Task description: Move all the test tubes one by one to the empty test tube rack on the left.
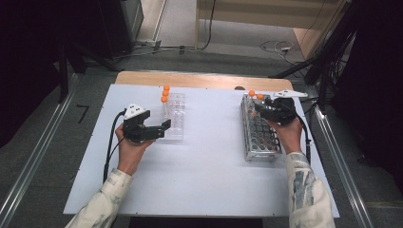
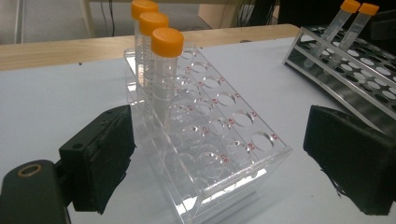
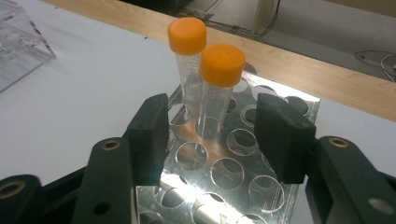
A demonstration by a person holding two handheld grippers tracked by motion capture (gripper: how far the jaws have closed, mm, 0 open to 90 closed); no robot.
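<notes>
- The white table point(image 1: 204, 180) has a wooden strip point(image 1: 199, 80) along its far edge.
- Grey floor point(image 1: 43, 137) lies around it, with a metal rail point(image 1: 33, 156) at the left.
- Cables point(image 1: 278, 46) lie on the floor behind.

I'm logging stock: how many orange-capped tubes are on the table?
5. Three orange-capped clear plastic tubes stand in a row along one side of the clear acrylic rack; two more stand at the far end of the shiny metal rack. None looks hidden.
</notes>
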